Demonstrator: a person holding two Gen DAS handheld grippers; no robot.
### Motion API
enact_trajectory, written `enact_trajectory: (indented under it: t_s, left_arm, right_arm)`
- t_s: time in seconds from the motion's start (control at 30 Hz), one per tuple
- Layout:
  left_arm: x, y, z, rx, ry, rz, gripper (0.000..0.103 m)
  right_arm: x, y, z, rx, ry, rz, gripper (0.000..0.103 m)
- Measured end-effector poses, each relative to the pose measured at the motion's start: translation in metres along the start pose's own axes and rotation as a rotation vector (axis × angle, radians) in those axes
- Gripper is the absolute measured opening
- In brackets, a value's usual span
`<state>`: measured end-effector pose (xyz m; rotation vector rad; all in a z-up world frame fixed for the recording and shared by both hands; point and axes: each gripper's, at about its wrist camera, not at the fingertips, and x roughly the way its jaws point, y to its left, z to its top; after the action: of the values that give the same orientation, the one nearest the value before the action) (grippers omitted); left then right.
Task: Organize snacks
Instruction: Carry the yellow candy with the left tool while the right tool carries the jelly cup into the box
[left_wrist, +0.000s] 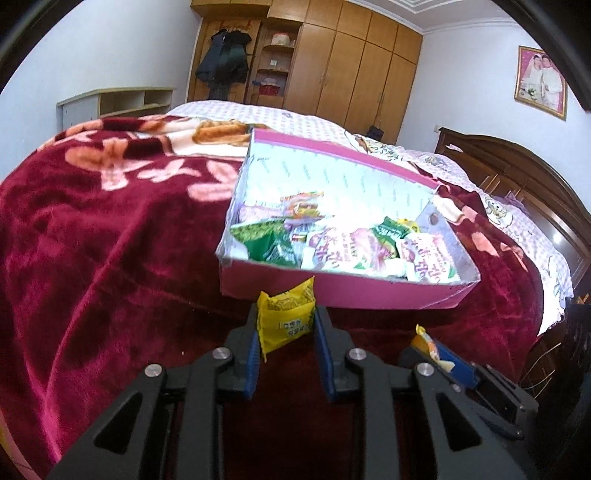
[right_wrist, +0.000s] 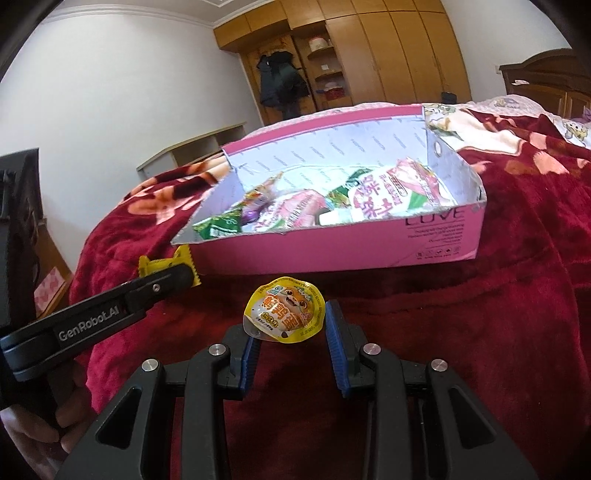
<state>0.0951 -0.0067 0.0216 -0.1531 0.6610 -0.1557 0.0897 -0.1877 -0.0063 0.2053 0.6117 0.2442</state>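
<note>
Yellow packet (left_wrist: 286, 319) pinched in left hand-held gripper (left_wrist: 285, 345), apparently lifted

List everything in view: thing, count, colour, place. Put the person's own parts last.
Box: one, pink outside, pale lining, on the blanket.
Snack packets: several, green, pink and white, inside the box.
Yellow packet: one, yellow, between the left gripper's pads.
Round snack cup: one, yellow-orange lid, between the right gripper's pads.
Blanket: one, dark red with pink flowers, over the bed.
Wardrobe: one, wooden, far wall.
Framed photo: one, pink border, on the wall.
Left hand-held gripper: black, blue pads, shut on the yellow packet.
Right hand-held gripper: black, blue pads, holding the cup.
</note>
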Motion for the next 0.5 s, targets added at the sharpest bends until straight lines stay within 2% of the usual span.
enact_trajectory:
  t_s: [0.5]
  left_arm:
    - [0.004, -0.016, 0.028, 0.045, -0.018, 0.001, 0.027]
  right_arm:
    - [-0.009, -0.008, 0.022, 0.017, -0.022, 0.003, 0.034]
